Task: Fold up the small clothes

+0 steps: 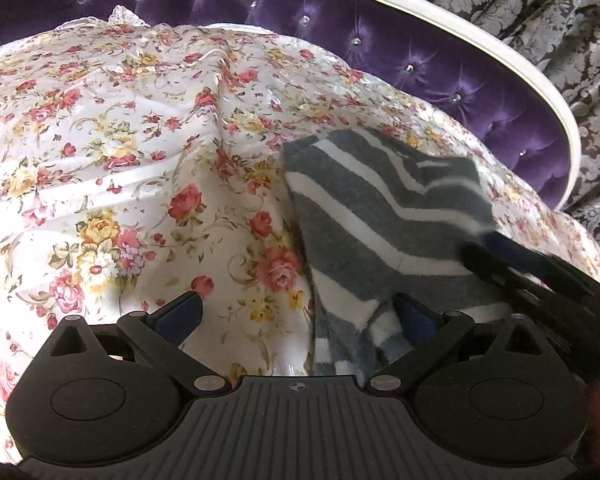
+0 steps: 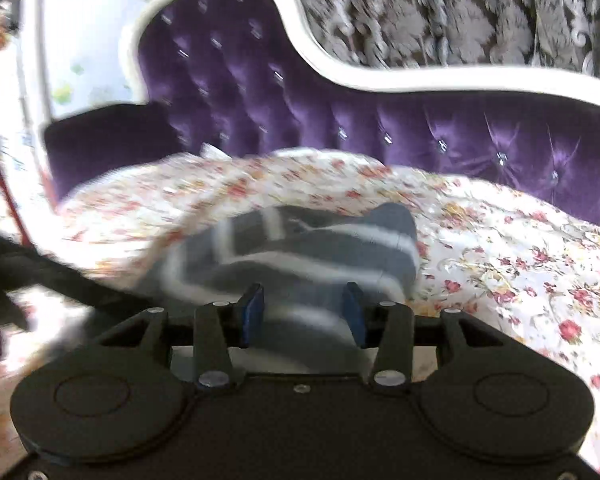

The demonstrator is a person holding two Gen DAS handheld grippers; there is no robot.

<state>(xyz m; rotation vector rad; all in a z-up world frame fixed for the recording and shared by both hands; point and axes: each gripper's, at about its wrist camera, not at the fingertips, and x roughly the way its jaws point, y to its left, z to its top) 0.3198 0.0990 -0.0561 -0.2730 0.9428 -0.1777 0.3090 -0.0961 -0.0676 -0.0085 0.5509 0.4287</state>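
A grey sock with white stripes (image 1: 380, 208) lies folded over on the floral sheet (image 1: 120, 140), to the right of centre in the left wrist view. My left gripper (image 1: 300, 314) is open wide just in front of it; the sock's near end drapes by its right finger (image 1: 414, 318). My right gripper (image 1: 480, 244) reaches in from the right, its tips at the sock's right edge. In the blurred right wrist view the right gripper (image 2: 303, 308) stands open, and the sock (image 2: 300, 256) lies just beyond its blue pads without being pinched.
A purple tufted sofa back (image 1: 380, 40) with a white frame (image 1: 500, 56) curves behind the sheet. Patterned grey curtains (image 1: 540, 0) hang beyond. The sheet is wrinkled, with a raised crease (image 1: 220, 120) left of the sock.
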